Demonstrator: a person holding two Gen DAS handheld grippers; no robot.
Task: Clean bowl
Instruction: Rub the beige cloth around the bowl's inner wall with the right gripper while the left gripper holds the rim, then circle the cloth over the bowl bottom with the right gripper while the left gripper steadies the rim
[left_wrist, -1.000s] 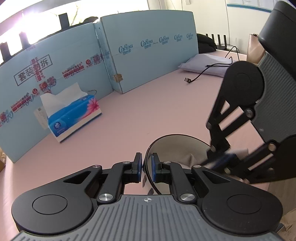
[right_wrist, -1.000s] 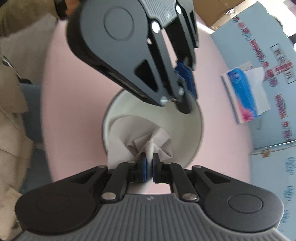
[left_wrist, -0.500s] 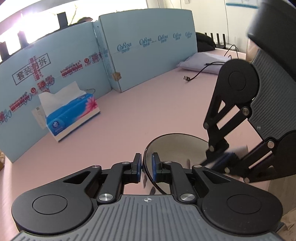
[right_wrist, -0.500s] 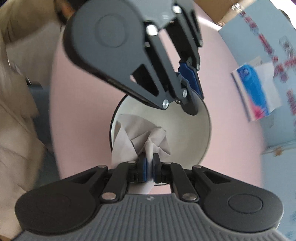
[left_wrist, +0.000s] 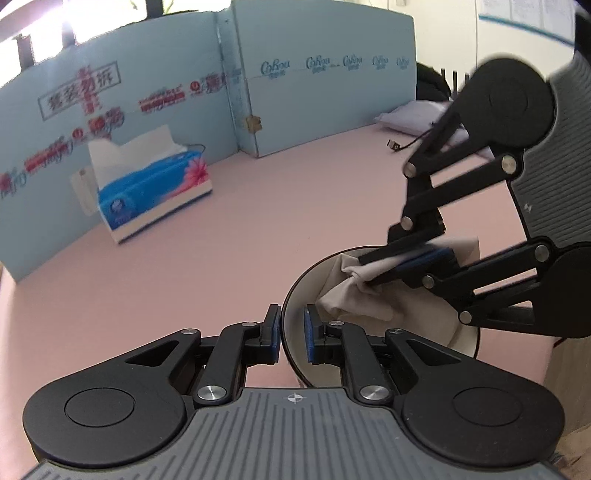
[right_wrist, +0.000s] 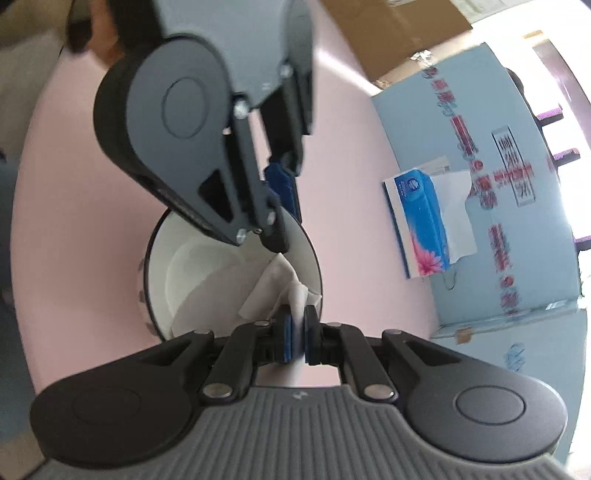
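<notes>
Left gripper (left_wrist: 291, 334), its jaws opening astride the rim of the stiff, slippery-looking bowl (left_wrist: 295, 295), was loosened while a soft tissue (right_wrist: 291, 291) was pinched inside that bowl by the closed right gripper (right_wrist: 299, 338).

The far light-blue board (left_wrist: 325, 92) carries the brand word "CoRou" printed several times in a row along its upper part, in darker blue script. The left board (left_wrist: 110, 110) bears a boxed line of Chinese characters reading roughly "套装勿拆", crossed by red characters, with more red print alongside too blurred to read. The blue tissue box (left_wrist: 155, 188) shows a round logo on its near end; its lettering cannot be read.
</notes>
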